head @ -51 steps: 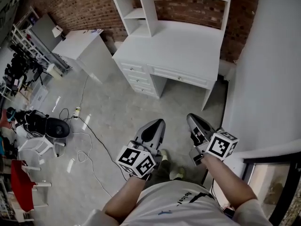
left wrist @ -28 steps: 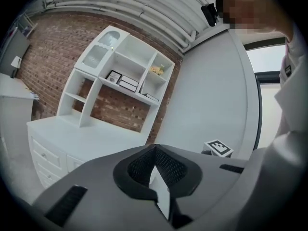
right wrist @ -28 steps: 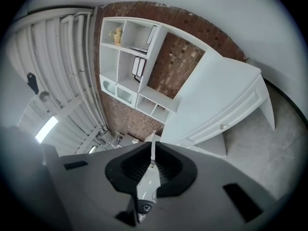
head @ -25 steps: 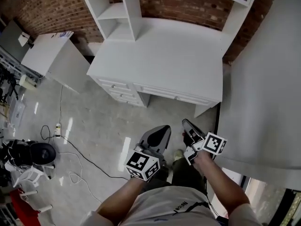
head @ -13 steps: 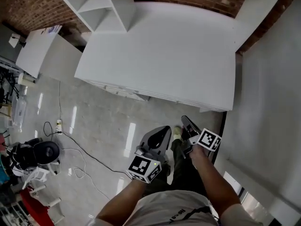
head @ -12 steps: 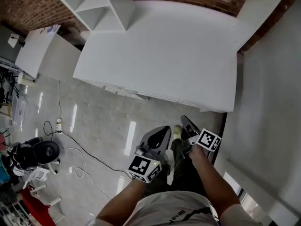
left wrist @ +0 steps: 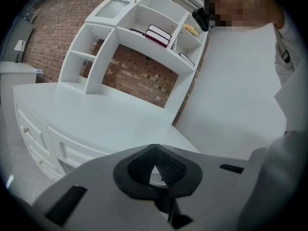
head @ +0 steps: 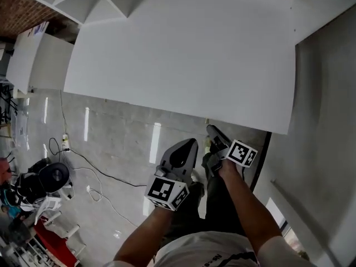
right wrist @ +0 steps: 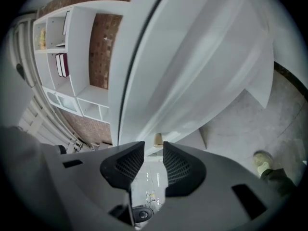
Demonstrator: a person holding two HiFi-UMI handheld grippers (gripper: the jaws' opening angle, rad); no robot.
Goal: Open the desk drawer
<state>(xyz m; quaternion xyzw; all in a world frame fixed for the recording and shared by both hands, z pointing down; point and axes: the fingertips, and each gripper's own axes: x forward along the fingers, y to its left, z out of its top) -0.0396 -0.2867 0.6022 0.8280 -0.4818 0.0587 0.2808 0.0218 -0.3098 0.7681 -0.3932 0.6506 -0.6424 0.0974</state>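
**Both tools short of the closed drawer**

Broad white flat worktop (head: 183, 49) across the upper half of the head view, its front edge just ahead of both tools. Glossy grey tiled floor (head: 122, 143) below and to the left of it. Tall white open-shelved unit (left wrist: 139, 28) at the back of the worktop, set against a red brick wall (left wrist: 139, 73), with a few dark-covered books (left wrist: 159, 33) lying on one shelf. Under the front edge, seen from the left gripper view, a wide shallow white drawer front (left wrist: 72, 152), flush and closed, beside a stack of smaller white drawers (left wrist: 26, 131) at the left end; all of these hidden beneath the top in the head view. Grey left tool (head: 191, 143) held low over the floor, apart from the worktop edge, jaws pressed together at the tips, gripping nothing. Grey right tool (head: 211, 129) near the front edge toward the worktop's right end, not touching it, jaws a narrow gap apart, only floor showing between them. Thin black cable (head: 94, 168) looping over the floor at the left. Pale shoe (right wrist: 262, 163) on the floor at the edge of the right gripper view
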